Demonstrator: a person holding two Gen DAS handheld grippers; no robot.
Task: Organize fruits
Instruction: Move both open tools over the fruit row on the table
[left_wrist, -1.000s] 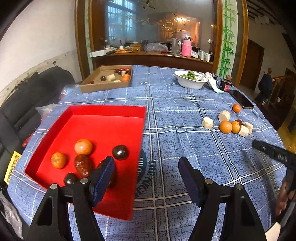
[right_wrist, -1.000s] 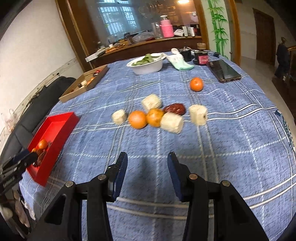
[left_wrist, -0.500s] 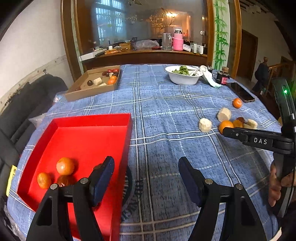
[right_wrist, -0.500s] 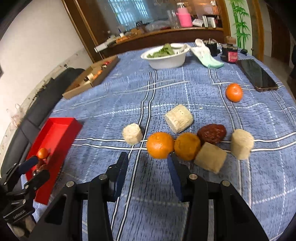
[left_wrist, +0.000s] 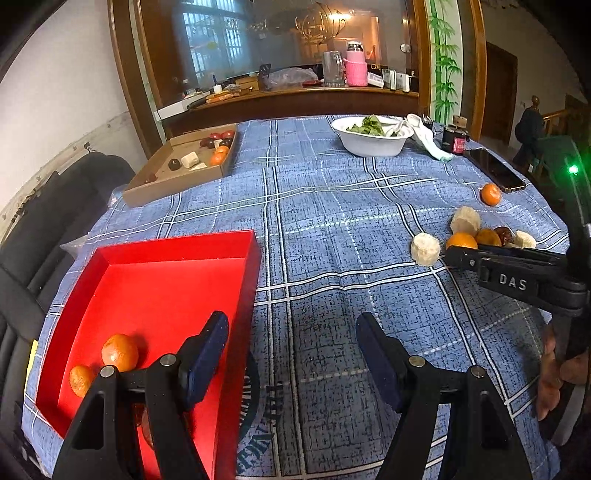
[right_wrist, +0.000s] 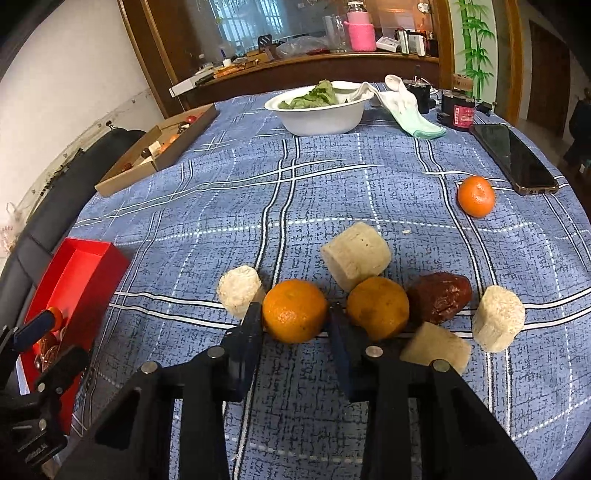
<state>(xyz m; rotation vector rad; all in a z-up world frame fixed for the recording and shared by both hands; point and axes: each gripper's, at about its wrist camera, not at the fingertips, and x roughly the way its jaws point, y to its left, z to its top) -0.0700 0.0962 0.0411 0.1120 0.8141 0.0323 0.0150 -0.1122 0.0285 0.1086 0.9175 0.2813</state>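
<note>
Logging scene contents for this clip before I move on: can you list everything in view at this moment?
tangerines on cloth: three, orange; two in the cluster, one apart near the phone
tangerines in tray: two visible, orange
pale chunks: four, cream, in the cluster
date: one, dark red, in the cluster
red tray: one, table's left edge
cardboard box: one, brown, far left, holding assorted fruit
bowl: one, white, holding greens, far side
phone: one, dark, far right
tablecloth: blue plaid
left gripper: black, open, beside the tray
right gripper: black, jaws just closing around a cluster tangerine
</note>
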